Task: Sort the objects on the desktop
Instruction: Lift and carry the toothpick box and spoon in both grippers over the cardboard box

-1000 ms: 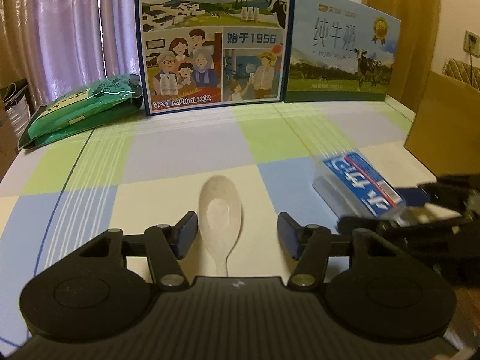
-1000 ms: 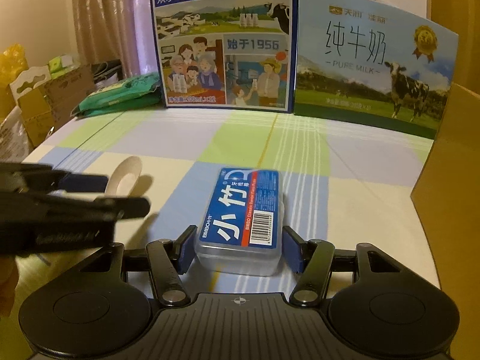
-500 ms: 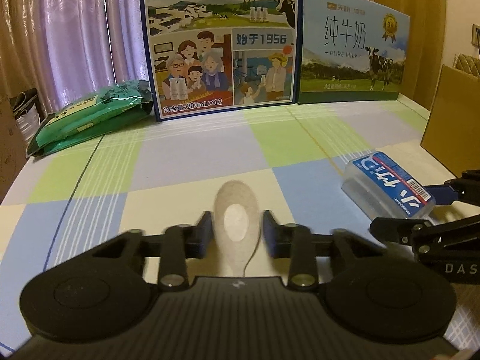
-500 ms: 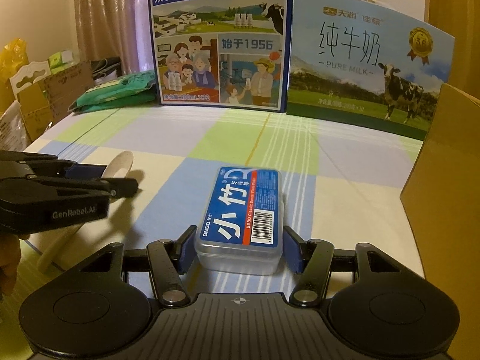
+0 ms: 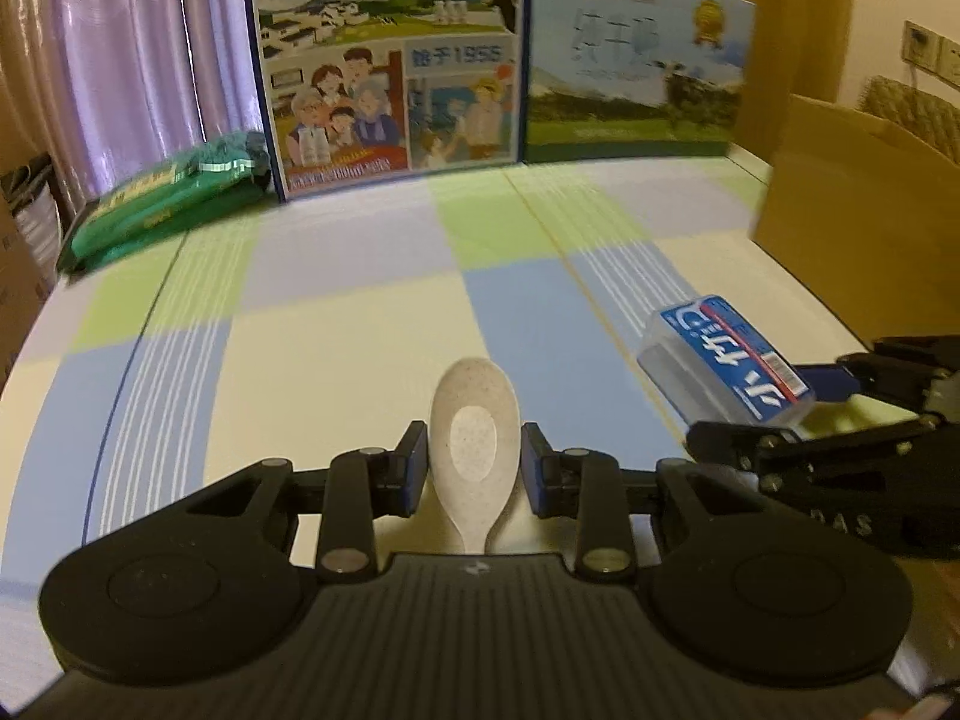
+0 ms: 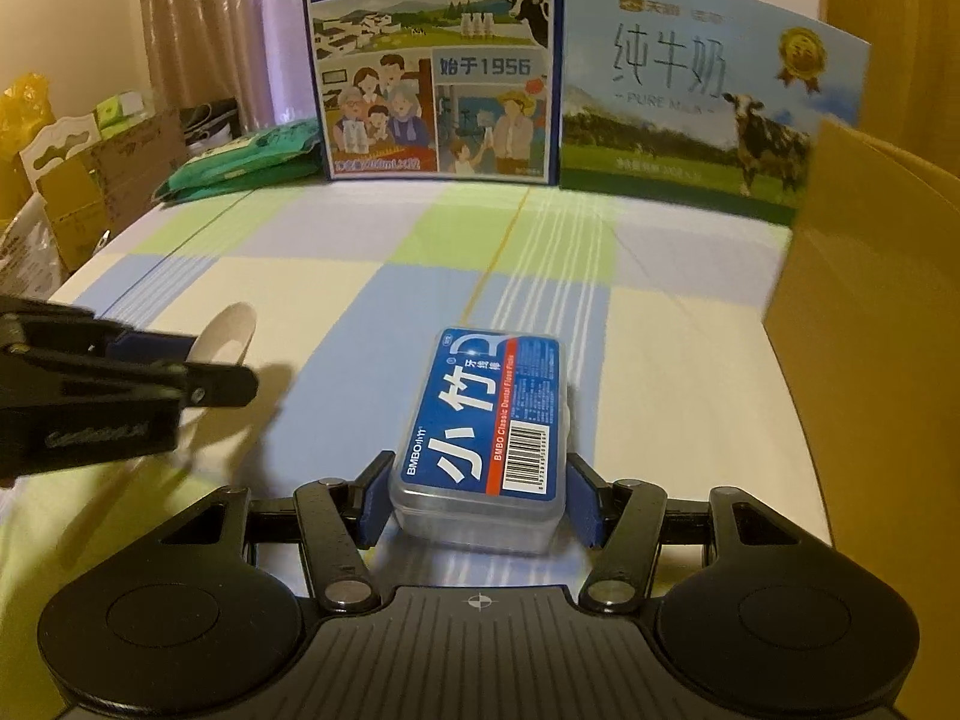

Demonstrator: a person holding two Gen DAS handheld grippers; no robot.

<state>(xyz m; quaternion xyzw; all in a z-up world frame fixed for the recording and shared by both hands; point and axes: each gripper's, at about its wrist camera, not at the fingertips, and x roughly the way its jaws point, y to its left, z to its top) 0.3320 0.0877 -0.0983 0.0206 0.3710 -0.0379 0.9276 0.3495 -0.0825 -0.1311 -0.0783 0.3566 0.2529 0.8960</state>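
A pale speckled spoon (image 5: 474,438) sits bowl-forward between the blue pads of my left gripper (image 5: 474,471), which is shut on its bowl just above the checked tablecloth (image 5: 336,324). From the right wrist view the spoon (image 6: 225,330) sticks out past the left gripper (image 6: 180,372), casting a shadow on the cloth. A clear floss box with a blue label (image 6: 489,420) lies lengthwise between the pads of my right gripper (image 6: 480,498), which is shut on its near end. In the left wrist view the box (image 5: 726,360) sits to the right, held by the right gripper (image 5: 810,414).
Two milk cartons, a tall one (image 6: 438,60) and a wide one (image 6: 708,96), stand along the table's back edge. Green packets (image 5: 162,204) lie at the back left. A brown cardboard box wall (image 6: 870,312) rises at the right. More cartons (image 6: 90,180) stand beyond the table's left edge.
My left gripper went from open around the spoon to shut on its bowl, and the spoon's bowl now stands off the cloth. The right gripper stays shut on the floss box.
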